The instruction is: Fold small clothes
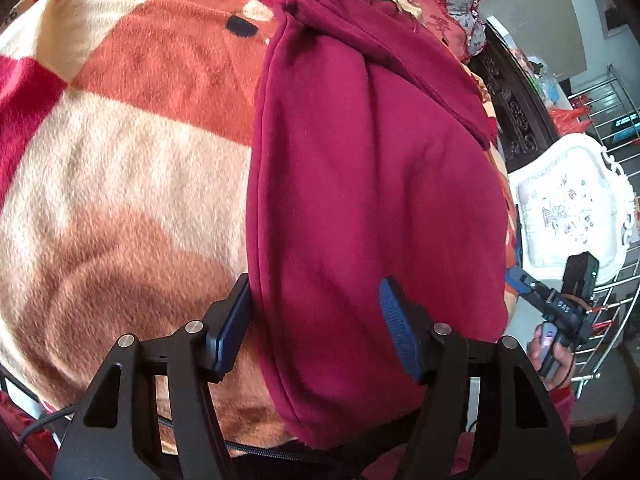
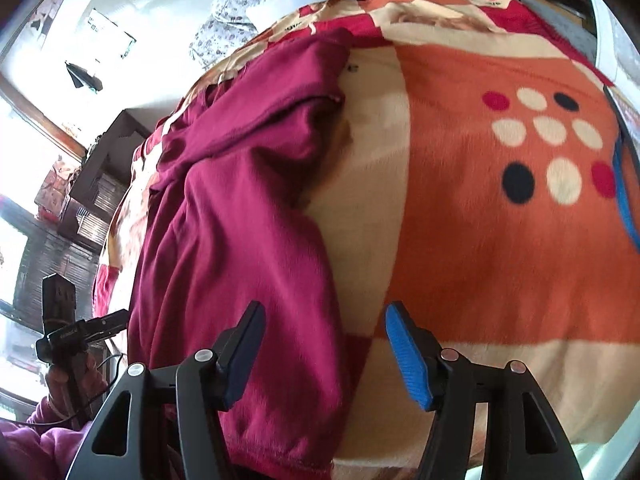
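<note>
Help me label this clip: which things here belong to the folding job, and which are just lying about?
Job:
- maroon garment
- left tongs
- right tongs

Lying about:
- patterned blanket, only the surface
- floral pillow
- white chair

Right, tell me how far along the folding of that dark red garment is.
Done: the dark red garment lies on the patterned blanket folded lengthwise into a narrow strip, a sleeve tucked across its far end. In hand: nothing; the left gripper straddles its near edge with jaws open, and the right gripper hangs open beside it. Left: probably folding the strip across its length.
</note>
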### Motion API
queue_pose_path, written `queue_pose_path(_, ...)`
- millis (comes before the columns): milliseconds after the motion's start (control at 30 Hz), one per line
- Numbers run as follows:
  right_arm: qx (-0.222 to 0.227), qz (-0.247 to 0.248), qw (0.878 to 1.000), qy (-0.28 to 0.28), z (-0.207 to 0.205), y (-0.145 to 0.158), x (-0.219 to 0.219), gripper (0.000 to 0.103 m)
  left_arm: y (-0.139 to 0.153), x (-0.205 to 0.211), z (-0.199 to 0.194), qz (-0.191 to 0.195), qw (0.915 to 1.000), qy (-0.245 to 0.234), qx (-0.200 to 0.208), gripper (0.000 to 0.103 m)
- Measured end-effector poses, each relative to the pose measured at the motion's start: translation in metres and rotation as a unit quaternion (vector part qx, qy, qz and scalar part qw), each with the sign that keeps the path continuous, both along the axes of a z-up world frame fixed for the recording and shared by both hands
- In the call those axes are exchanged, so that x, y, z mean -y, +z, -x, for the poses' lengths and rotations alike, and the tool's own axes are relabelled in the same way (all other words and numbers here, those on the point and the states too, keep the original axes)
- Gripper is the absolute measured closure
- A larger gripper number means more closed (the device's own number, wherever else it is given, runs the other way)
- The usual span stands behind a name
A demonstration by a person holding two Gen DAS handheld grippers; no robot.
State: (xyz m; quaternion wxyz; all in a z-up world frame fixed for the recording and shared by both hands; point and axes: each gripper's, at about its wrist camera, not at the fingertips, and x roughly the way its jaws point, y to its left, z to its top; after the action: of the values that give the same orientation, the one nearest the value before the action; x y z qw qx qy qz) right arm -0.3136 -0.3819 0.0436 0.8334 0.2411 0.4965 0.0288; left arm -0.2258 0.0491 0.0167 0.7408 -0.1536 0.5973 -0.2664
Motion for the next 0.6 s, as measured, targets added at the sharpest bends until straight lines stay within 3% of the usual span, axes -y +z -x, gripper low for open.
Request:
queue_pose_path(233,-0.016,-0.016,1.000,0.005,0.000,-0.014,-0.014,0.042,-0.005,-0.010,0.008,0.026,0.9993,-0.012,-0.024,0.037)
queue_pose_path(333,-0.012,-0.027,0.999,0.017,0.002,-0.016,-0.021,0.042,-0.004,-0.009,0.009,0.035,0.9988,-0.016,-0.029,0.030)
queue_pose_path(600,0.006,-0.036,0.999,0.016,0.009,-0.017,-0.028,0.042,0.002,0.019,0.010,-0.016,0.9983,-0.056,0.006,0.027)
